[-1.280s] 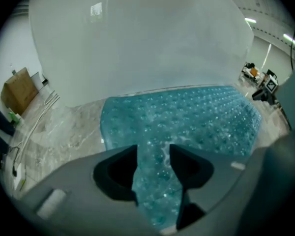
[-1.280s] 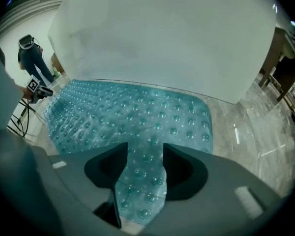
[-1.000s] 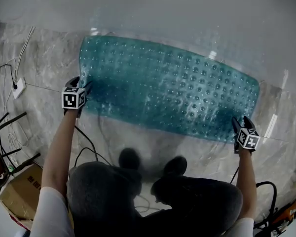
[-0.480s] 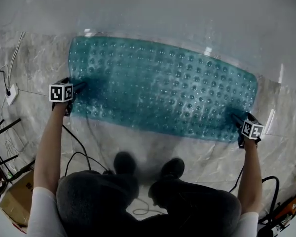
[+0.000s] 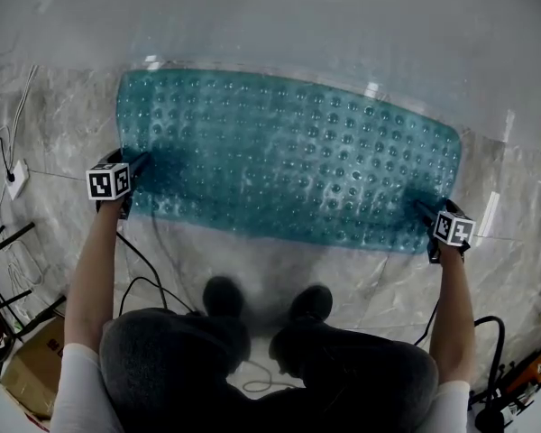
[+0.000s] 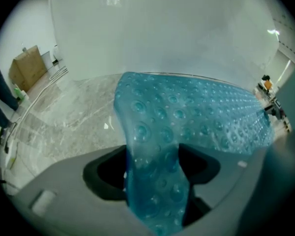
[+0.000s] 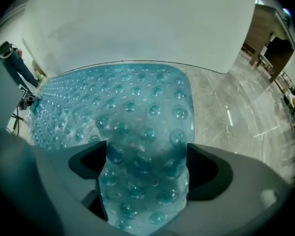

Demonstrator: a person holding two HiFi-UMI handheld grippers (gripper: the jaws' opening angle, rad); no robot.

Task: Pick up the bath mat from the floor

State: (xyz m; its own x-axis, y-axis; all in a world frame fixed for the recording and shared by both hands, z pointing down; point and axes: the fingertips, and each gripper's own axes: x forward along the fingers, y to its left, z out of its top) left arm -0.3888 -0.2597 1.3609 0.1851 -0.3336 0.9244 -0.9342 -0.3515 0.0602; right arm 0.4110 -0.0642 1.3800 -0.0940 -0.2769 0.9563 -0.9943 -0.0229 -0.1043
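Note:
The teal, bubble-studded bath mat [image 5: 288, 161] lies spread on the marble floor along a white wall. My left gripper [image 5: 140, 165] is at its near left corner. In the left gripper view a bunched strip of the mat [image 6: 152, 181] fills the gap of this gripper [image 6: 155, 166]. Its jaws have just been closing and press on the strip from both sides. My right gripper [image 5: 424, 207] is at the near right corner. Its jaws [image 7: 146, 166] have just been opening and stand wide, with the creased corner of the mat [image 7: 142, 181] lying loose between them.
The person's shoes [image 5: 221, 296] stand just before the mat's near edge. Cables [image 5: 153, 278] trail over the floor, and a socket with a lead [image 5: 13, 179] lies at the left. A cardboard box [image 5: 27, 368] and chair legs [image 5: 4, 260] are at the lower left. The white wall [image 5: 279, 16] borders the mat's far edge.
Both grippers have sunk a little with the mat's near corners. The left one has shifted leftward in the picture, and the mat now looks spread wider and flatter.

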